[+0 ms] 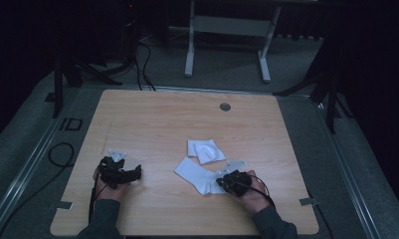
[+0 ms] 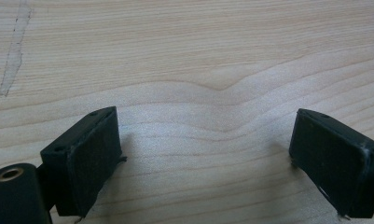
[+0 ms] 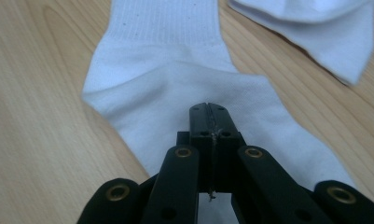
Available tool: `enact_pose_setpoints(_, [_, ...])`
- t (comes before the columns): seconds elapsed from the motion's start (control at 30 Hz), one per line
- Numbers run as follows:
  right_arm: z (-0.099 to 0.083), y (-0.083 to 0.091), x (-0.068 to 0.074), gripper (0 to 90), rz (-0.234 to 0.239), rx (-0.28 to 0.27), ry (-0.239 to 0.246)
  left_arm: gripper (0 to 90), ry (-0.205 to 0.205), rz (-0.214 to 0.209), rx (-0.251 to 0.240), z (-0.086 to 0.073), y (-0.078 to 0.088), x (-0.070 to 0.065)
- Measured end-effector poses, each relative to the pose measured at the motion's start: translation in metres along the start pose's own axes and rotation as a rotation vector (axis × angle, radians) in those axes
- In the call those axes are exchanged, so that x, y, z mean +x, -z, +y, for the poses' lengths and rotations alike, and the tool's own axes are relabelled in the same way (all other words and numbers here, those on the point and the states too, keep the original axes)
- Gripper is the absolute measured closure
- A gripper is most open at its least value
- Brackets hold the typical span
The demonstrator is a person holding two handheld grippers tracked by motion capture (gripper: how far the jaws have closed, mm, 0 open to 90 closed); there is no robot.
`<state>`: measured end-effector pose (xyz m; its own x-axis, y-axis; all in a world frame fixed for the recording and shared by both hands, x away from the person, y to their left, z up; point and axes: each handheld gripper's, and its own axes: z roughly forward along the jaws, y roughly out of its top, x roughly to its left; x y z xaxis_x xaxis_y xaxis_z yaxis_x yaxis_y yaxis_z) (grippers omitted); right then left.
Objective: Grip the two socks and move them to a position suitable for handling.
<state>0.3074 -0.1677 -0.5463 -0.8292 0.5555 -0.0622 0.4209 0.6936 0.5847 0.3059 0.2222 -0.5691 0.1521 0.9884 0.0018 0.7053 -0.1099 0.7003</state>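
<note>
We see our right claw (image 3: 208,109) pressed tight together, its tip resting on a white sock (image 3: 184,88) that lies flat on the wooden worktop (image 1: 152,124). We cannot tell if it pinches any cloth. A second white sock (image 1: 205,151) lies just beside. Our left claw (image 2: 205,154) is spread wide over bare wood.

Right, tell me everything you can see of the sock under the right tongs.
The sock is white, short, a soft knit with a ribbed cuff at its far end. It lies flat and spread on the wooden table, bent at the heel. The right tongs are shut, their tips down on its middle; whether they pinch cloth cannot be told. A second, folded white sock lies just beyond it, very close or touching at one corner.
</note>
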Motion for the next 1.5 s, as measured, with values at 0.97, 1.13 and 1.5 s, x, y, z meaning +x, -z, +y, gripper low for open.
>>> enact_pose_setpoints(0.97, [0.027,-0.019,0.01,89.1,0.117,-0.004,0.112,8.8,0.0,0.0,0.0,0.0,0.0,0.0])
enact_pose_setpoints(1.13, [0.031,-0.015,0.009,81.7,0.093,0.011,0.1,8.8,0.0,0.0,0.0,0.0,0.0,0.0])
enact_pose_setpoints(1.5, [0.043,0.002,-0.018,73.0,-0.024,-0.023,-0.002,8.8,0.001,0.0,0.0,0.0,0.0,0.0])
